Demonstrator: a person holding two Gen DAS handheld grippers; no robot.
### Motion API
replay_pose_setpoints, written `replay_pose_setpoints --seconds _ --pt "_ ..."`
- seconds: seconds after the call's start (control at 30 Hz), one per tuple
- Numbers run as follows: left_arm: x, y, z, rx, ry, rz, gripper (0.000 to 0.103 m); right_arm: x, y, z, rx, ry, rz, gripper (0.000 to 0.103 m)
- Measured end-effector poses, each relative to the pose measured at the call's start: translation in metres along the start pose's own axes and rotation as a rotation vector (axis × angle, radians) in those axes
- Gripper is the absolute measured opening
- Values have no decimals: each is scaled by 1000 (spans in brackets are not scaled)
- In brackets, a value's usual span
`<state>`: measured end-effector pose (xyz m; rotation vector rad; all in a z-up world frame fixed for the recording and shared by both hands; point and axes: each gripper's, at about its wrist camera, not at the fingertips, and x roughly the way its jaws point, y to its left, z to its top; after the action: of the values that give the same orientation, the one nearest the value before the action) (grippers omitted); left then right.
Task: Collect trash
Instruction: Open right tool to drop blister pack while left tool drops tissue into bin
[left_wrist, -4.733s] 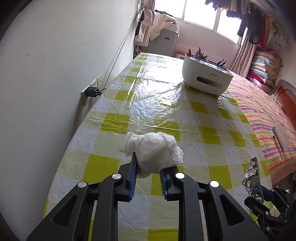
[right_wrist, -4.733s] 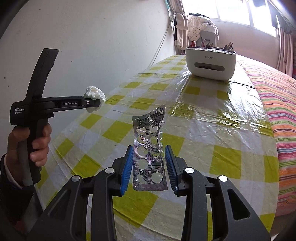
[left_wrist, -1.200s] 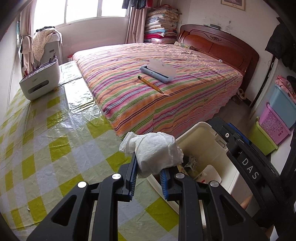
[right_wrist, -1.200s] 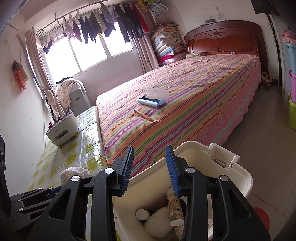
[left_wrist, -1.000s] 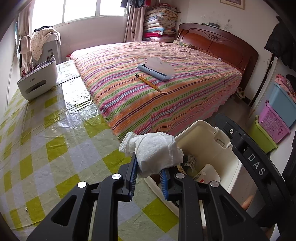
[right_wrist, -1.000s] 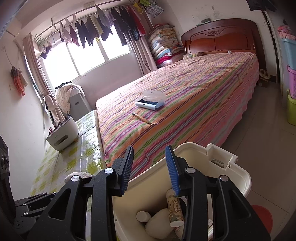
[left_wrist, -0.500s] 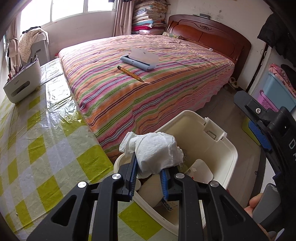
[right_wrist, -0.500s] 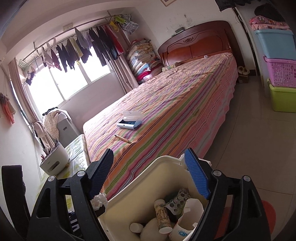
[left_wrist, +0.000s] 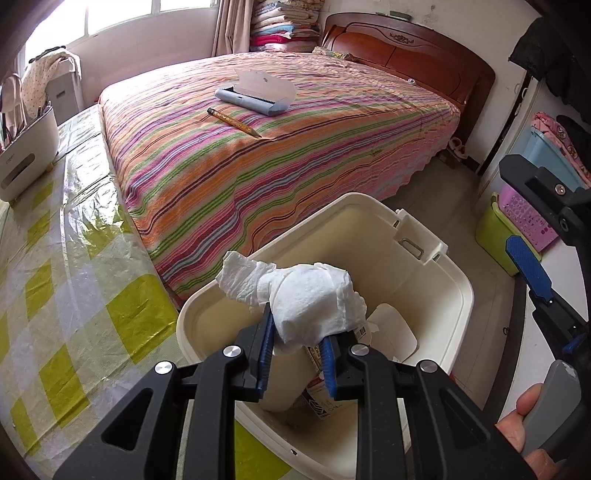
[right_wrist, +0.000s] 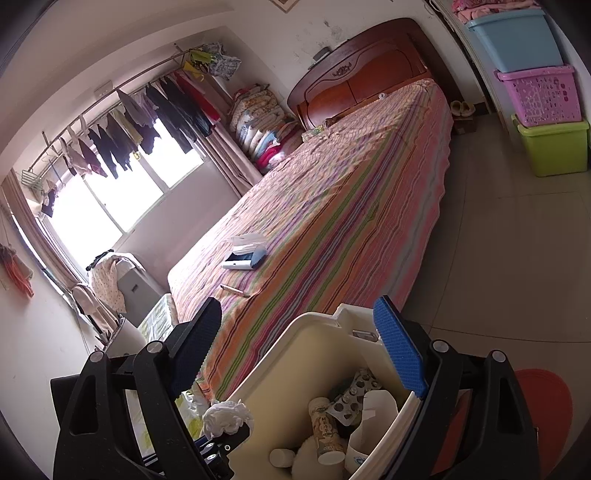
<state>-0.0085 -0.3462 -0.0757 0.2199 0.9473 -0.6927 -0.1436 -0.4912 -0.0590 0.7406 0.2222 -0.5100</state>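
Note:
My left gripper (left_wrist: 297, 328) is shut on a crumpled white tissue (left_wrist: 310, 299) and hangs over the open cream trash bin (left_wrist: 458, 288). In the right wrist view the same tissue (right_wrist: 225, 415) shows at the bin's left rim (right_wrist: 306, 332). My right gripper (right_wrist: 295, 314) is above the bin with its jaws opening wide and nothing between the pads. A silver blister pack (right_wrist: 351, 397) lies inside the bin among a small bottle (right_wrist: 325, 432) and a white carton (right_wrist: 373, 417). The right gripper's blue pad (left_wrist: 528, 266) appears at the right edge of the left wrist view.
The bin stands on the floor between a table with a yellow-checked cloth (left_wrist: 55, 295) and a striped bed (left_wrist: 295, 166). A pencil (left_wrist: 234, 122) and a blue case (left_wrist: 255, 99) lie on the bed. Stacked storage boxes (right_wrist: 543, 92) line the right wall. A red disc (right_wrist: 546, 402) lies on the floor.
The left gripper carried the tissue from the table edge to above the bin. The right gripper's jaws spread wide, it rolled, and the blister pack now lies in the bin.

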Motion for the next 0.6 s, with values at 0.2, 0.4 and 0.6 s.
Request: replay_pose_setpoints --seconds 0.2,0.4,0.6 --pt "1 -4 0 12 9 -5 24 -1 1 0 -7 -3 2 84" --pt "5 -11 -4 36 26 6 29 -2 -3 0 5 -8 -3 84" --pt "7 -14 -8 47 42 19 59 -4 -6 0 18 -12 -6 87"
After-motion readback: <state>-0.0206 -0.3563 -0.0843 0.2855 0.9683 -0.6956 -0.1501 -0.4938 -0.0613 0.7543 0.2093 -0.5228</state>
